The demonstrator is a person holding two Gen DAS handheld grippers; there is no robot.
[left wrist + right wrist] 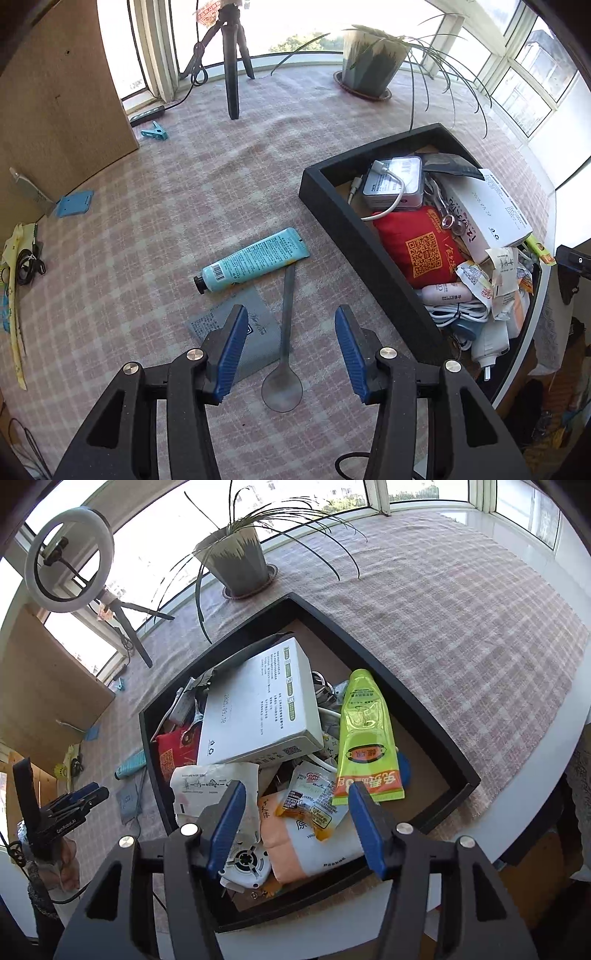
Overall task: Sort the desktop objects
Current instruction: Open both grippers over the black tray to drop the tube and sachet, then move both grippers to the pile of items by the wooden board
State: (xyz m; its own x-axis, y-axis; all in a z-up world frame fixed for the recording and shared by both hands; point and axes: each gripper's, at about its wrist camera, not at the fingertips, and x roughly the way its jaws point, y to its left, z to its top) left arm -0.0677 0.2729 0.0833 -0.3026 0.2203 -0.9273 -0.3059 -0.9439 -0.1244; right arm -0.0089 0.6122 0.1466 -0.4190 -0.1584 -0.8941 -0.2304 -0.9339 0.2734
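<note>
Surface: pink checked tablecloth (155, 229) is lying under everything.
Left gripper (291, 347): hanging open, empty, above long grey metal spoon (284, 354).
Right gripper (295, 823): hanging open, empty, over crowded black tray (424, 716).
Advice: straddling the spoon's thin handle squarely before closing.

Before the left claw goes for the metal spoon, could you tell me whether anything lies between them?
Nothing visible does: the left claw hangs open directly over the grey metal spoon, whose handle tip lies under the blue tube.

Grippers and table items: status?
Left gripper open over spoon, holding nothing. Right gripper open over tray, empty. Blue tube, grey packet unsorted. Tube overlaps spoon handle.
</note>
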